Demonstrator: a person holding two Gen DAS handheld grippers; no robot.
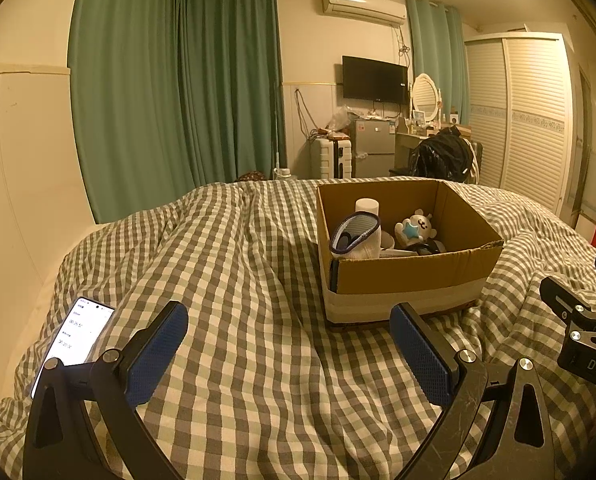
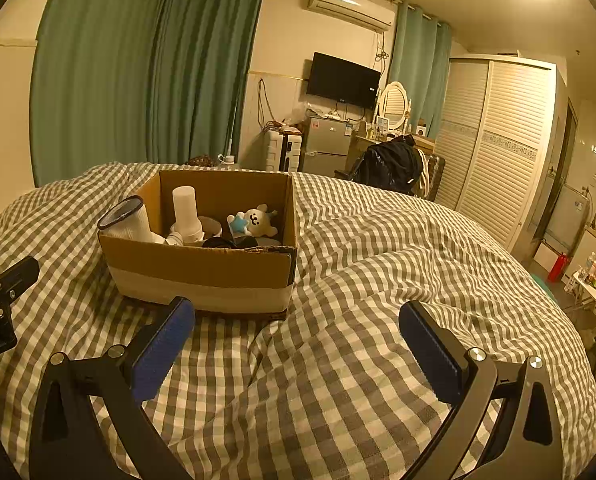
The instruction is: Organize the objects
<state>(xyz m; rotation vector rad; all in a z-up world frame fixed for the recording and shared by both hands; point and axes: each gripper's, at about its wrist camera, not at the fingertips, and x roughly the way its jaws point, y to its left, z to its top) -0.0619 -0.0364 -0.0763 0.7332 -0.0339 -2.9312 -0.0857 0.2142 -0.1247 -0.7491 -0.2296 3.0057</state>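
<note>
A cardboard box (image 1: 414,274) (image 2: 201,266) sits on the checked bedcover. Inside it stand a white bottle (image 1: 366,205) (image 2: 185,208), a white rolled sock with a dark rim (image 1: 358,236) (image 2: 123,216), a small white plush toy with a blue star (image 1: 416,226) (image 2: 253,220) and some dark items. My left gripper (image 1: 289,356) is open and empty, in front of the box and to its left. My right gripper (image 2: 298,356) is open and empty, in front of the box and to its right. Each gripper's body shows at the edge of the other's view.
A lit phone (image 1: 75,338) lies on the bedcover (image 1: 237,272) at the near left. Beyond the bed stand green curtains (image 1: 177,92), a fridge (image 1: 372,146), a suitcase (image 1: 332,158), a black bag (image 1: 444,158) and a white wardrobe (image 1: 526,120).
</note>
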